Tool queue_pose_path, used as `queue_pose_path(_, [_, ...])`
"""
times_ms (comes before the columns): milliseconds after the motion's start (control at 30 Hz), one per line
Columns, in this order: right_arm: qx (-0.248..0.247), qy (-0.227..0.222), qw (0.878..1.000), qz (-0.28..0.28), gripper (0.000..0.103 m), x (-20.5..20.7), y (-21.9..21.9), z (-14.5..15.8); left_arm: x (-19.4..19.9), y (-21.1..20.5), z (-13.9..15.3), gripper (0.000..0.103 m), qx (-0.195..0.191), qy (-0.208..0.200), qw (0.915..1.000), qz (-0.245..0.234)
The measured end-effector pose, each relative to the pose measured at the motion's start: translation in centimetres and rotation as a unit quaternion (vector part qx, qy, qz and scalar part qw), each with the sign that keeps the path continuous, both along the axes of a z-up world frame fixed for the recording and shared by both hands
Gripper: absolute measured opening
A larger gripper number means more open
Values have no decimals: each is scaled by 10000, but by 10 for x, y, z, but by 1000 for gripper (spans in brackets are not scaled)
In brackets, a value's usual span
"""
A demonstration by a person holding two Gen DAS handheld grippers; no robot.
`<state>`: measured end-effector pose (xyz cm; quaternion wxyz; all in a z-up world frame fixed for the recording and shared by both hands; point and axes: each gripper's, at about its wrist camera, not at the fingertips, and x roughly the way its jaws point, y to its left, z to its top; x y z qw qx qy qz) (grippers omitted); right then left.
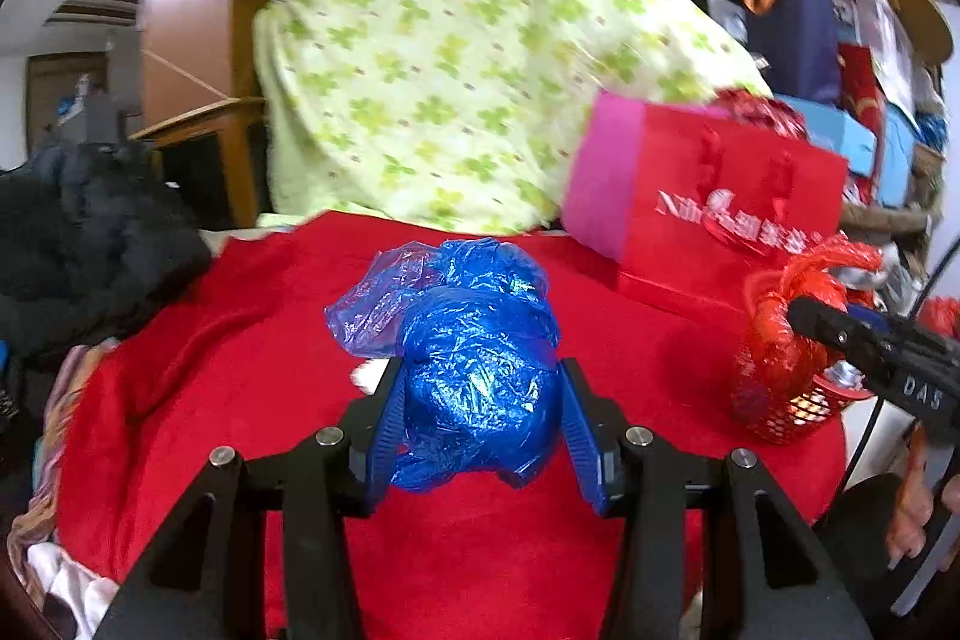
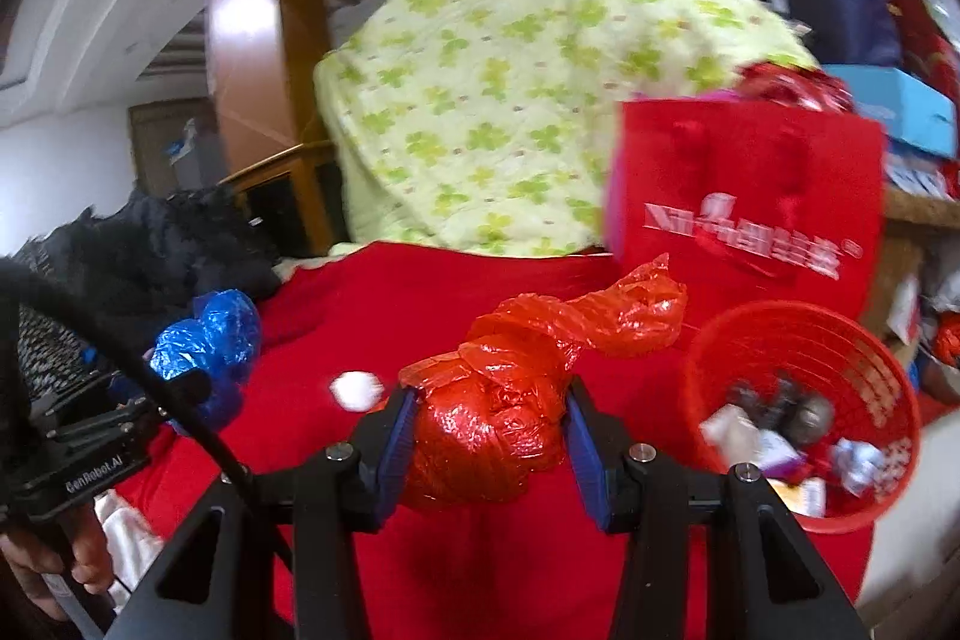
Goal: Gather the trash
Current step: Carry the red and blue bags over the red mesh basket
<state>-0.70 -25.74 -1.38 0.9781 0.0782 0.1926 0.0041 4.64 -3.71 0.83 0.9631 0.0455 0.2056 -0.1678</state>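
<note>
- A crumpled blue bag [image 1: 477,370] is clamped between the blue pads of the left gripper [image 1: 480,376], its loose end spilling forward and to the left over the red cloth [image 1: 240,340].
- In the right wrist view the same blue bag [image 2: 207,340] is seen at the far left, held above the cloth in the left gripper [image 2: 180,388].
- A balled red bag [image 2: 498,418] is pinched between the fingers of the right gripper [image 2: 489,400]; its twisted tail is stretched up and to the right, toward the basket.
- In the left wrist view the right gripper [image 1: 804,316] is seen at the right edge with the red bag [image 1: 792,316] at its tip, just over the red basket [image 1: 774,412].
- The basket [image 2: 780,328] stands at the right edge of the cloth, just beside the red bag, and is partly filled with scraps of paper and wrappers; these are blurred and cannot be told apart.
- A small white ball [image 2: 357,391], perhaps a wad of tissue, is seen lying on the cloth [image 2: 420,292] between the two bags.
- A red gift bag [image 2: 750,196] with white lettering is stood behind the basket.
- A green-patterned quilt [image 1: 468,58] is draped behind the cloth, and a dark coat [image 1: 78,232] is heaped at the left.
</note>
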Motion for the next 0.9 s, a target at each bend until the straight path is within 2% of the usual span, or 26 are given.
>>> queue_pose_path(200, [-267, 11, 9962, 830, 49, 34, 89, 22, -2, 73, -4, 51, -276, -138, 9976, 612])
queue_pose_path(333, [-357, 202, 9903, 1330, 49, 48, 140, 11, -3, 116, -14, 51, -417, -42, 9941, 1001])
queue_pose_path(433, [-478, 348, 9865, 1527, 49, 45, 162, 2, -5, 134, -19, 51, -515, 37, 9916, 1185])
queue_pose_path(600, [-586, 279, 9857, 1556, 49, 31, 167, 4, -12, 144, -19, 51, -571, 73, 9901, 1283])
queue_pose_path(800, [-313, 101, 9891, 1434, 49, 25, 144, 19, -20, 129, -12, 51, -493, 4, 9924, 1126])
queue_pose_path(900, [-200, 117, 9894, 1432, 49, 23, 135, 15, -18, 115, -11, 51, -354, 12, 9939, 1049])
